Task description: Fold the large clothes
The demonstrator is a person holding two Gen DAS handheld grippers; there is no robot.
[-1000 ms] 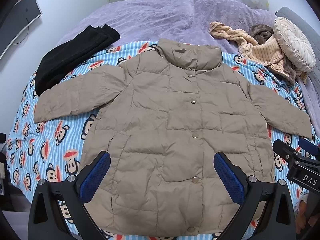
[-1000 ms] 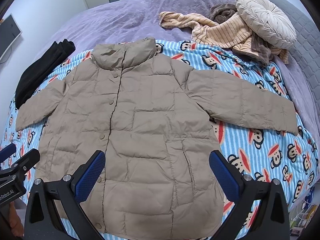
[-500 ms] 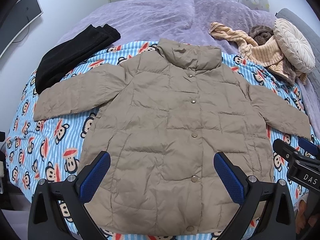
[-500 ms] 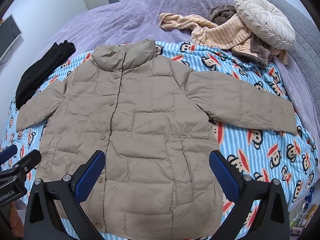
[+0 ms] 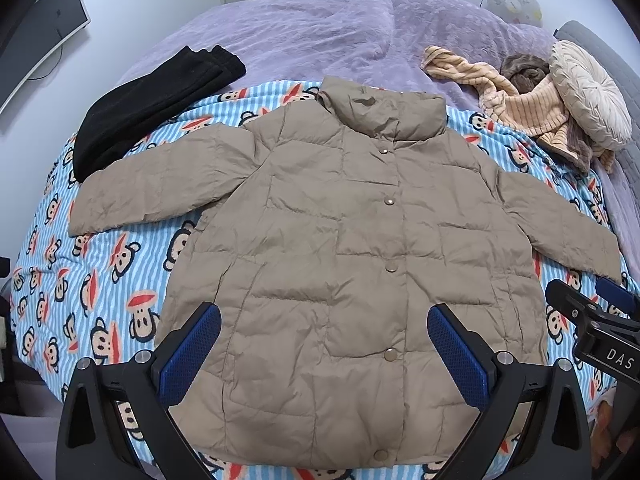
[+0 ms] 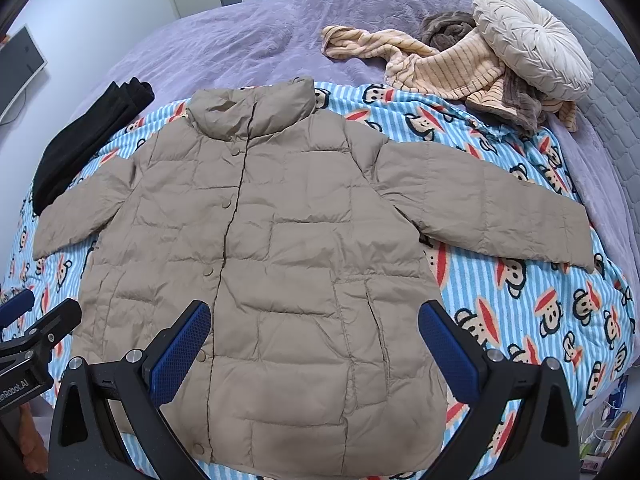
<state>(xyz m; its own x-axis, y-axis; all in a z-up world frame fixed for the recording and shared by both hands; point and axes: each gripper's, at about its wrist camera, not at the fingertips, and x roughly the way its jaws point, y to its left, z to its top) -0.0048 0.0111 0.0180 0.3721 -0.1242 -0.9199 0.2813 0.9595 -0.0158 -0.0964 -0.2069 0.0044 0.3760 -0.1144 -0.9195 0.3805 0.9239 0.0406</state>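
A tan quilted puffer jacket lies flat and face up on a blue striped monkey-print blanket. Its front is snapped, the collar points away and both sleeves spread out sideways. My left gripper hovers open above the jacket's lower hem with nothing between its blue pads. My right gripper is likewise open over the lower front, a little right of the snaps. Each gripper also shows at the edge of the other's view: the right gripper, the left gripper.
A folded black garment lies beyond the left sleeve. A peach striped garment, something brown and a round cream cushion sit at the far right on the purple bedspread. A monitor stands left of the bed.
Both views have crept slightly nearer and lower toward the jacket; the jacket itself has not moved and both grippers stay open.
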